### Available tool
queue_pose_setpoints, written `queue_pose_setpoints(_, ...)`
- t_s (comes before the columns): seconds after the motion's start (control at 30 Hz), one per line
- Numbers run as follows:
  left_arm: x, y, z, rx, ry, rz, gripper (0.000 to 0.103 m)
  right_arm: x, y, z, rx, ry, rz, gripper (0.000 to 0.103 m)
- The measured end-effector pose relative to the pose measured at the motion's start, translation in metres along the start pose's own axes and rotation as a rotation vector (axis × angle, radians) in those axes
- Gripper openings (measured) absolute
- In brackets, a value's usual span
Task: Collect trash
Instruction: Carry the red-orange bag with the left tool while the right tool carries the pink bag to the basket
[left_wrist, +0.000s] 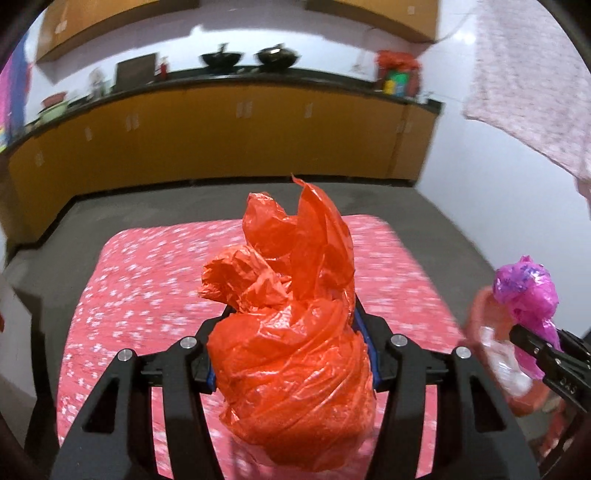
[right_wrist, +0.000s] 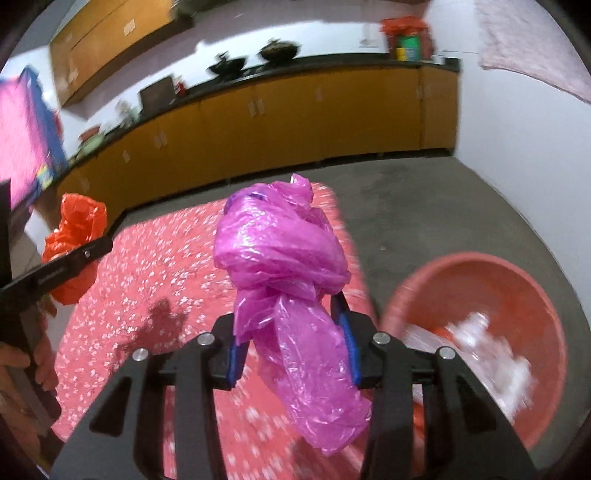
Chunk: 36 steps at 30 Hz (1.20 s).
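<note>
Nearest the left wrist lens, the left tool (left_wrist: 291, 354) is gripping a crumpled orange plastic bag (left_wrist: 291, 332), blue pads pressing into its bulk at about half spread. The bag's long axis is running up and away from the camera, loose ends flaring at the far end.

Right tool (right_wrist: 291, 343) is doing likewise with a knotted pink plastic bag (right_wrist: 284, 258); jaws are set somewhat narrower, pinching the neck below the knot, with the tail hanging down toward the camera.

Both tools are hanging over the red floral mat (right_wrist: 166, 266) on the grey floor (right_wrist: 424, 206); background blur suggests both are travelling.

Key relation: the orange-red tub (right_wrist: 476, 266) is sitting on the floor just beside the mat's right edge, to the right of and below the right tool. White crumpled trash (right_wrist: 491, 354) is already lying inside it. In the left wrist view the tub (left_wrist: 480, 314) is showing only at the far right, partly hidden behind the pink bag and the right tool.

Judgement: the right hand is the nearer to the tub, so the pink bag is probably going in first, needing a short move rightward and down. The left hand is facing a longer crossing, passing beside the right tool; collision between the two is the risk. Light film may cling to the pads on release.
</note>
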<state>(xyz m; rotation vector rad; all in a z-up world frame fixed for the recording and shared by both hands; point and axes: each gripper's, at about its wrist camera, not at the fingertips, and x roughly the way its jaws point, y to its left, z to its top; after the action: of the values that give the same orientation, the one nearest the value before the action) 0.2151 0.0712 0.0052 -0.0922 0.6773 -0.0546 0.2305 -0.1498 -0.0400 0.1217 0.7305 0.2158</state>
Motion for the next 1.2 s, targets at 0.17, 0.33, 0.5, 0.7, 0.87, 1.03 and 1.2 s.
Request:
queue_pose_setpoints(0.17,-0.02,-0.049,-0.007,0.074,-0.022,-0.103,0.056,-0.057,-0.039,-0.015,0.076,-0.065,-0.082,0.042)
queue_pose_setpoints(0.33,-0.027,-0.093,-0.018,0.151,-0.028,-0.185,0.056,-0.092,-0.065,-0.029,0.106,-0.105,-0.168,0.042)
queue_pose_setpoints(0.5,-0.025,-0.127,-0.025,0.222,-0.029,-0.246,0.056,-0.118,-0.094,-0.04,0.124,-0.132,-0.257,0.042)
queue_pose_setpoints(0.7,-0.019,-0.158,-0.029,0.251,-0.002,-0.303,0.057,-0.128,-0.12,-0.052,0.149,-0.132,-0.319,0.042)
queue_pose_setpoints(0.87,-0.016,-0.177,-0.034,0.274,0.009,-0.344,0.057,-0.128,-0.133,-0.058,0.169,-0.128,-0.33,0.042)
queue_pose_setpoints(1.03,-0.011,-0.189,-0.039,0.284,0.011,-0.369,0.057,-0.122,-0.141,-0.059,0.189,-0.121,-0.329,0.042)
queue_pose_setpoints(1.2,-0.004,-0.201,-0.043,0.3,0.023,-0.379,0.057,-0.115,-0.149,-0.059,0.198,-0.113,-0.326,0.042)
